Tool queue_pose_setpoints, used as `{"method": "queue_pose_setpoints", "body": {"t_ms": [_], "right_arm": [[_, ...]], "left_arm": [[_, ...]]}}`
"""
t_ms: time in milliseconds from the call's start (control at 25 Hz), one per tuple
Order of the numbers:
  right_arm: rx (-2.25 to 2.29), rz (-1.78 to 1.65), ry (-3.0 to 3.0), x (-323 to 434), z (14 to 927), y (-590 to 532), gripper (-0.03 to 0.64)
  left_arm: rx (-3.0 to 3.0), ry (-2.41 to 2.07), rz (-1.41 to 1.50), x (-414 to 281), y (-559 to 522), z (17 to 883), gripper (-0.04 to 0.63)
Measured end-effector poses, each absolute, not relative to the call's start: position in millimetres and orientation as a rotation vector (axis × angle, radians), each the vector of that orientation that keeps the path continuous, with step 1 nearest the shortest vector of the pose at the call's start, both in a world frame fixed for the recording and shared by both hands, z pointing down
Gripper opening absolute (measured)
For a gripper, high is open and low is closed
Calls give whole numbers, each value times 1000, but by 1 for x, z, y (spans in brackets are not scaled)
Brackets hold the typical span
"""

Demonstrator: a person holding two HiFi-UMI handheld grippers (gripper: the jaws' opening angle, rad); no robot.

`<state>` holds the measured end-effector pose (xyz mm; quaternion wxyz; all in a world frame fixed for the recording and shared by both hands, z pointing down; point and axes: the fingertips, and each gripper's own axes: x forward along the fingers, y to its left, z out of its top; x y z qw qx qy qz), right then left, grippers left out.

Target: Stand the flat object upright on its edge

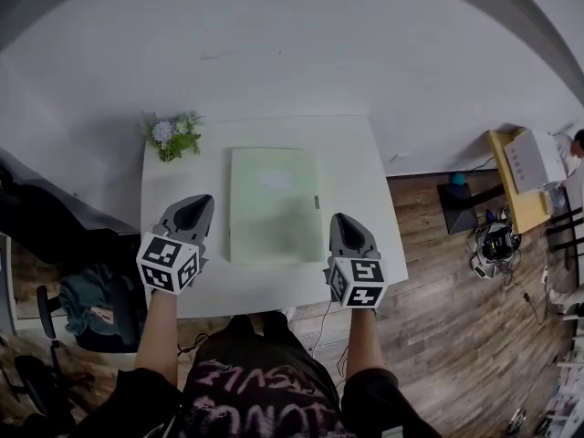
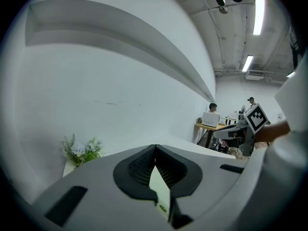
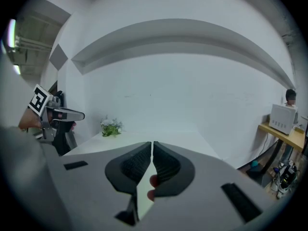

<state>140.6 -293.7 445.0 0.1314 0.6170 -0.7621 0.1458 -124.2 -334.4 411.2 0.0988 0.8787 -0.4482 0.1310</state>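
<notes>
A pale green flat folder (image 1: pixel 274 206) lies flat in the middle of the white table (image 1: pixel 365 167), with a pale label near its far end. My left gripper (image 1: pixel 192 212) hovers just beside the folder's left edge, jaws shut and empty. My right gripper (image 1: pixel 346 226) sits just off the folder's right edge, also shut on nothing. In the left gripper view the shut gripper (image 2: pixel 154 149) shows a strip of the green folder (image 2: pixel 161 191) below the jaws. In the right gripper view the gripper (image 3: pixel 152 145) is closed, and the left gripper (image 3: pixel 62 113) shows at the left.
A small bunch of flowers (image 1: pixel 172 135) stands at the table's far left corner, close to the wall. A chair with teal cloth (image 1: pixel 87 304) is left of the table. A yellow desk (image 1: pixel 516 176) and gear sit on the wooden floor at right.
</notes>
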Motion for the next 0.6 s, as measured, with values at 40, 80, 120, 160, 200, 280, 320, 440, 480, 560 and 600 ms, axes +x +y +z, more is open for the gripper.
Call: {"method": "queue_pose_setpoints", "body": {"t_ms": [40, 80, 120, 160, 200, 280, 320, 440, 480, 560, 600], "right_arm": [[1787, 430, -2217, 143, 446, -296, 28], [1786, 439, -2221, 147, 447, -299, 28], [1784, 447, -2223, 149, 449, -302, 28], [1779, 453, -2223, 150, 450, -305, 28], [1772, 455, -2223, 151, 451, -308, 28], [1757, 465, -2223, 150, 455, -313, 28], [1746, 477, -2222, 150, 458, -314, 28], [1691, 525, -2220, 149, 474, -317, 29], [1678, 539, -2215, 149, 479, -318, 29], [1665, 564, -2200, 149, 489, -320, 31], [1658, 583, -2194, 150, 493, -320, 32]], "left_arm": [[2588, -1340, 393, -123, -336, 412, 14], [2578, -1355, 403, -122, -339, 414, 15], [2570, -1366, 415, -121, -341, 415, 15], [2565, -1366, 425, -120, -343, 417, 15], [2563, -1358, 432, -118, -345, 419, 15], [2559, -1333, 446, -114, -349, 426, 15], [2554, -1321, 456, -112, -351, 431, 15], [2513, -1291, 478, -109, -355, 447, 15], [2498, -1277, 479, -109, -356, 452, 15], [2475, -1248, 476, -108, -358, 462, 15], [2464, -1236, 475, -107, -358, 466, 15]]}}
